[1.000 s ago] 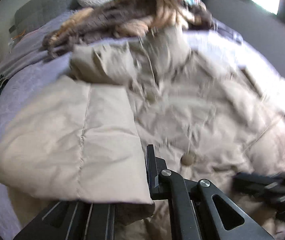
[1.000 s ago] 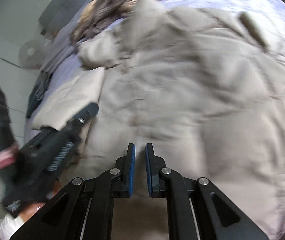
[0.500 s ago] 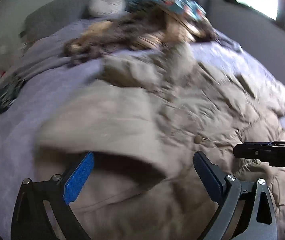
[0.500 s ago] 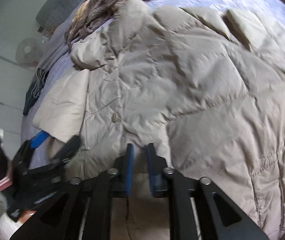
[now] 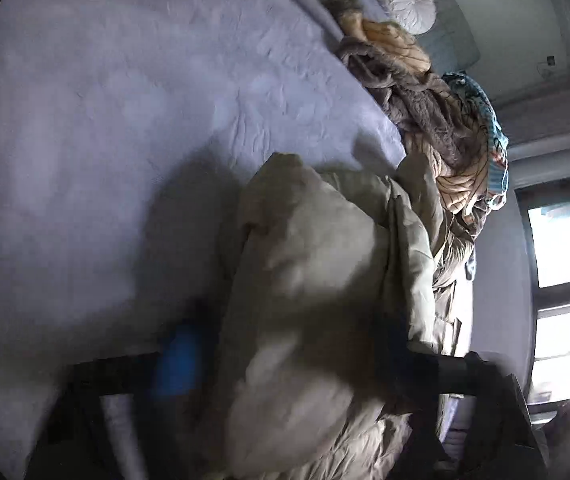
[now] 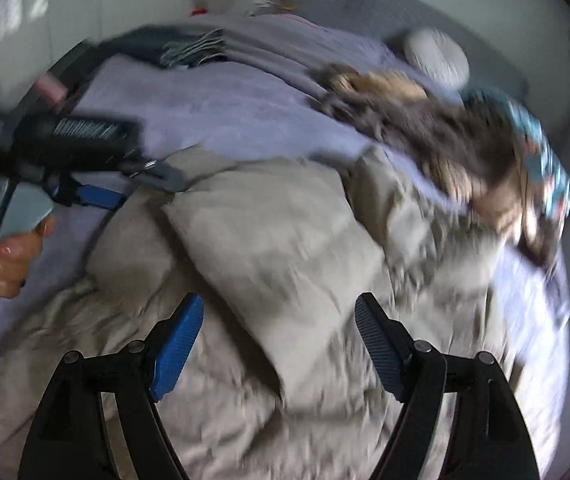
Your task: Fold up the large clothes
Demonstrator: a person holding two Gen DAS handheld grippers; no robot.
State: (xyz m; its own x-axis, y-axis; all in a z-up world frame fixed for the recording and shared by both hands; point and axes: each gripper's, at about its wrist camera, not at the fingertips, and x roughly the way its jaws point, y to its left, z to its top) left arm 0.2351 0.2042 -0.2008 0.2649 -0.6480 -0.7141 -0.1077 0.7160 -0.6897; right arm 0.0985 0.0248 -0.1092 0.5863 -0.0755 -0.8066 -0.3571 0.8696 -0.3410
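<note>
A large beige puffer coat (image 6: 285,264) lies spread on the lilac bed sheet (image 6: 221,108), with a sleeve folded across its front. My right gripper (image 6: 281,344) is open, its jaws wide apart just above the folded sleeve, holding nothing. My left gripper (image 6: 133,188) shows in the right wrist view at the coat's left edge, jaws apart at the sleeve's end. In the left wrist view, which is rolled sideways and blurred, the coat (image 5: 309,304) bulges between the spread jaws of the left gripper (image 5: 285,360).
A pile of brown, tan and teal clothes (image 6: 465,140) lies at the head of the bed beside a round white cushion (image 6: 437,56). Dark folded clothes (image 6: 173,48) lie at the far left. A bright window (image 5: 561,240) is to the right.
My right gripper has opened and let go of the coat. My left gripper, opened half a second ago, has rolled sideways and moved to the coat's left edge.
</note>
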